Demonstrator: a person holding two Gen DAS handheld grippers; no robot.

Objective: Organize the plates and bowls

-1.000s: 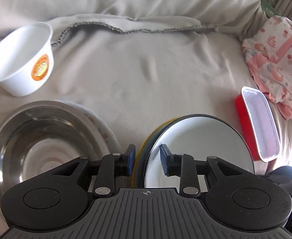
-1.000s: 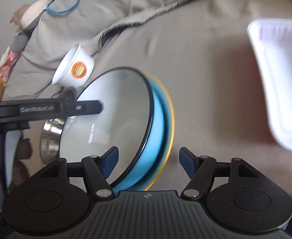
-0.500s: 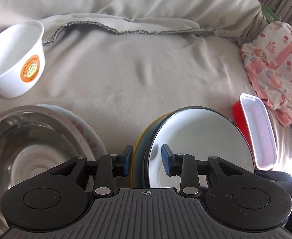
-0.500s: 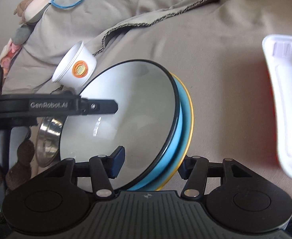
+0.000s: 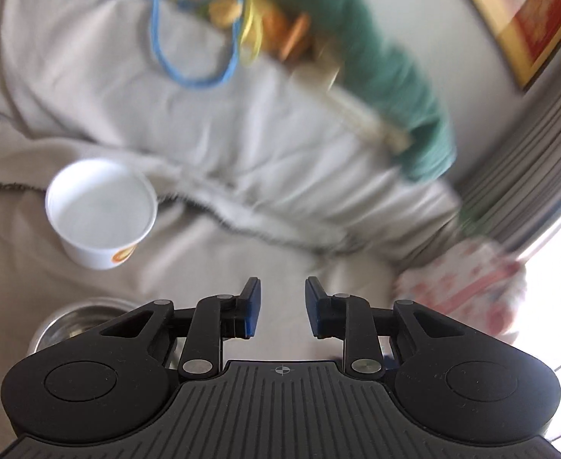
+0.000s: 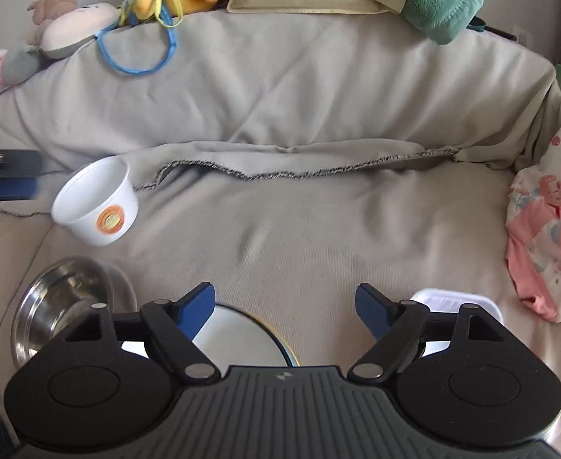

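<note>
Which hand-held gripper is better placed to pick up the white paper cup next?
Left, probably. In the right wrist view the left hand-held gripper sits beside the white paper cup, empty, jaws closing. The right hand-held gripper hangs over the stacked plates, jaws opening, farther from it.

Bare blanket [image 6: 318, 237] lay open at twelve o'clock; white cup [image 6: 97, 206] and steel bowl [image 6: 62, 298] crowded ten.

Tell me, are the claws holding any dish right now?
No. The left claw is closing on empty air, and the right claw is opening with nothing between its fingers; the white plate lies below it, untouched.
</note>
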